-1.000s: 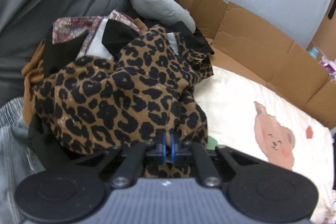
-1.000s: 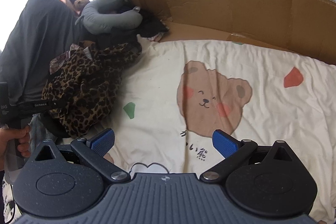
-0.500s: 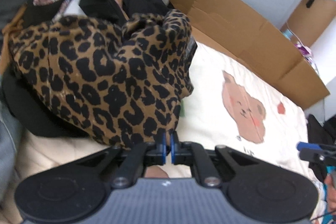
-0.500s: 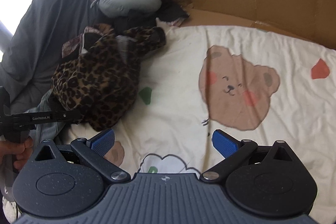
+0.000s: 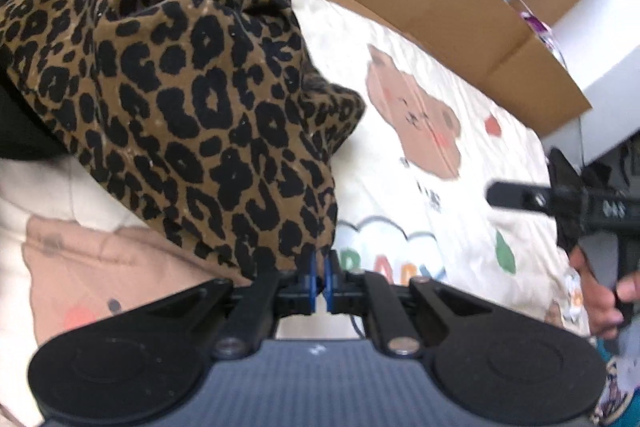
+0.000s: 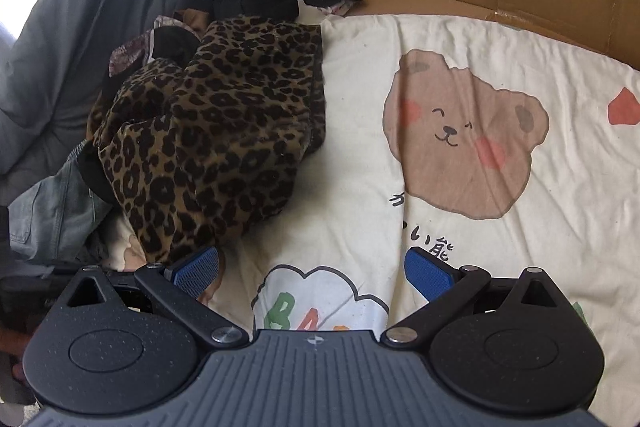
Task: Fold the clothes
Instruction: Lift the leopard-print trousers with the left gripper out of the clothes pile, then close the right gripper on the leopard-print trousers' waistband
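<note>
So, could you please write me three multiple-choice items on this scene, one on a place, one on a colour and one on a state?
1. Where does the leopard-print garment lie relative to the bear print in the right wrist view?
A. left of it
B. on top of it
C. right of it

2. What colour are the gripper pads?
A. red
B. blue
C. green

3. How is the left gripper?
A. wide open
B. out of view
C. shut on the garment

Answers: 1 A, the garment is piled beside the bear; 2 B, blue pads show; 3 C, cloth is pinched between closed pads.
</note>
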{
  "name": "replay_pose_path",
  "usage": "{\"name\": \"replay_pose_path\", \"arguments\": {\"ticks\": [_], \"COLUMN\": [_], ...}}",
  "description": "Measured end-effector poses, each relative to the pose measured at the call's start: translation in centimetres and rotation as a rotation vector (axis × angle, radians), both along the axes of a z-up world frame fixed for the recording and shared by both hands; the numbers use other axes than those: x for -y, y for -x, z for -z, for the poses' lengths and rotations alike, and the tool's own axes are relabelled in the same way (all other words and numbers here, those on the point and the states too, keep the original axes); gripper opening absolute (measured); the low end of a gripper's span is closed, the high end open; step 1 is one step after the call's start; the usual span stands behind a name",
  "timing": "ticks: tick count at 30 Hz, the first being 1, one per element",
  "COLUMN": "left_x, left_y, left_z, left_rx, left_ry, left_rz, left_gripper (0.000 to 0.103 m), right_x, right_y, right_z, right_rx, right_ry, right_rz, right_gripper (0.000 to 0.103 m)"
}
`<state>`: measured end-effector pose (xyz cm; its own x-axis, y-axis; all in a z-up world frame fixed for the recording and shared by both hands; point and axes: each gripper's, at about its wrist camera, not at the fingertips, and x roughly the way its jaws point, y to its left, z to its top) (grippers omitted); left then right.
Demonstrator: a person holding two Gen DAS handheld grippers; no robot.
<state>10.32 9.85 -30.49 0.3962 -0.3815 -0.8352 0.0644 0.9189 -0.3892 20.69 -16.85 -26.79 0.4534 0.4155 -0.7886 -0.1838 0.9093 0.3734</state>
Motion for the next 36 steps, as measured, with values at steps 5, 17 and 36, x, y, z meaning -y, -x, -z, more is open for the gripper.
{"name": "replay_pose_path", "arguments": {"ticks": [5, 17, 36], "left_x": [0.6, -0.9, -9.5], "left_y": [1.6, 4.5, -5.1], "left_z": [0.9, 0.2, -5.1], "left_rx": [-0.044, -0.135, 0.132], "left_ry": [0.013, 0.067, -0.18], "left_rz": [0.051, 0.005, -0.283], "left_gripper": [0.004, 0.013, 0.051], "right_x": [-0.1, -1.3, -2.0], "right_y": [0.0, 0.1, -2.5], "right_z": [0.7, 3.7, 2.7], "right_rx": [-0.004, -0.029, 0.026], "right_ry": [0.004, -0.024, -0.028], "right_rz": [-0.009, -0.043, -0.059], "right_gripper": [0.102, 0.101, 0.093]}}
